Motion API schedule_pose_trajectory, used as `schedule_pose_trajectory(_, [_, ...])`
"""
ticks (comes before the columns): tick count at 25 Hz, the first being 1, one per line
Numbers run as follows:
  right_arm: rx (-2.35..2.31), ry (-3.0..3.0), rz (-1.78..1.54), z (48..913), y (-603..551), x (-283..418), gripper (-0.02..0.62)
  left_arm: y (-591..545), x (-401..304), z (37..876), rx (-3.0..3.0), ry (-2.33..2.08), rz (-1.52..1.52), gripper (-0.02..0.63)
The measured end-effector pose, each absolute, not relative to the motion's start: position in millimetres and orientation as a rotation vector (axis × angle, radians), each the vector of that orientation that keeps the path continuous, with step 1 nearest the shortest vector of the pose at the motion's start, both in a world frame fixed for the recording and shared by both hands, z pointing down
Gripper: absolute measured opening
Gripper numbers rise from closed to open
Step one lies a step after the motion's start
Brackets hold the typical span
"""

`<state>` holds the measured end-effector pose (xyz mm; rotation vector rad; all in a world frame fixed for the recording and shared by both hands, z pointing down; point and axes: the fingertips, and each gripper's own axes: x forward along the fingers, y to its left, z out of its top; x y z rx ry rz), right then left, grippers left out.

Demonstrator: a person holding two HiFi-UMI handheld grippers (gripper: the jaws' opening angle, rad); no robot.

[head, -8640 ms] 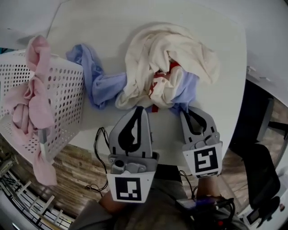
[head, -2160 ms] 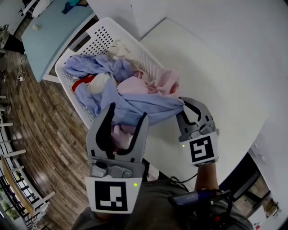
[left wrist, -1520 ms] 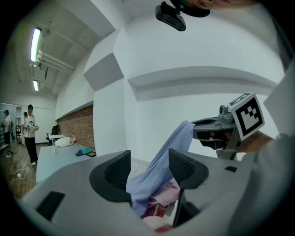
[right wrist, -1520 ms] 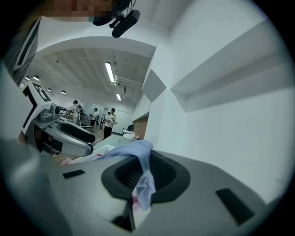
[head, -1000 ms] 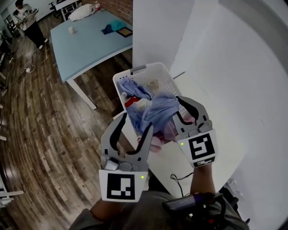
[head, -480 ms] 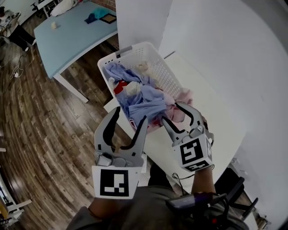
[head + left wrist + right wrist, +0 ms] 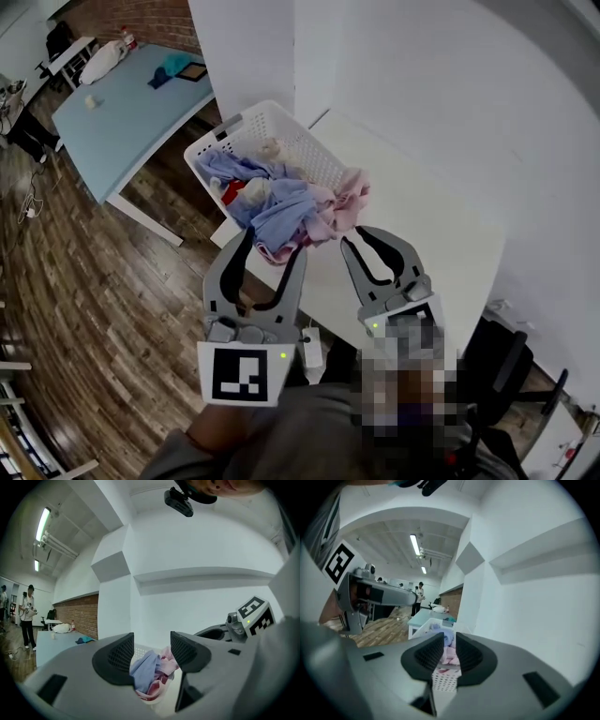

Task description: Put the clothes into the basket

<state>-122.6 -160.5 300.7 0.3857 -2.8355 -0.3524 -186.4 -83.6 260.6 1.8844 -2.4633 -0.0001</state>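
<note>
A: Where were the clothes found?

B: The heap of blue, pink and cream clothes point(image 7: 281, 202) was seen piled in the white perforated plastic basket point(image 7: 246, 117), set at the far left corner of the white desk point(image 7: 431, 225). A blue fold point(image 7: 279, 230) and a pink fold point(image 7: 352, 192) were draped over its near rim.

A: And the grippers?

B: Both were held short of the basket, which lay straight ahead, its long axis running away along the desk's left edge. The left gripper point(image 7: 272, 242) was held open and empty, its tips just beside the blue fold, so it was judged the nearer. The right gripper point(image 7: 354, 234) had just been closing, down to a narrow gap with nothing in it.

A: Room for moving?

B: Bare desk was seen to the basket's right. Past the left edge only the wooden floor point(image 7: 94, 281) was seen.
</note>
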Motion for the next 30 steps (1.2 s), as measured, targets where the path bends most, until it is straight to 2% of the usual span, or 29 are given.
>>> schedule_pose_trajectory(2, [0.406, -2.914, -0.333, 284, -147, -119, 0.037, -78, -184, 252, 1.916, -2.486, -0.018, 0.231])
schedule_pose_trajectory(6, [0.411, -3.021, -0.345, 257, -120, -123, 0.018, -64, -183, 233, 1.943, -2.542, -0.080, 0.142])
schedule_pose_trajectory(8, [0.423, -3.057, -0.357, 245, -111, -124, 0.014, -56, -182, 226, 1.956, -2.560, -0.103, 0.067])
schedule_pose_trajectory(11, [0.454, -3.099, -0.370, 230, -101, -125, 0.008, -45, -181, 217, 1.979, -2.578, -0.142, 0.015])
schedule_pose_trajectory(30, [0.549, -3.146, -0.441, 190, -83, -107, 0.006, -27, -154, 192, 2.088, -2.573, -0.218, 0.009])
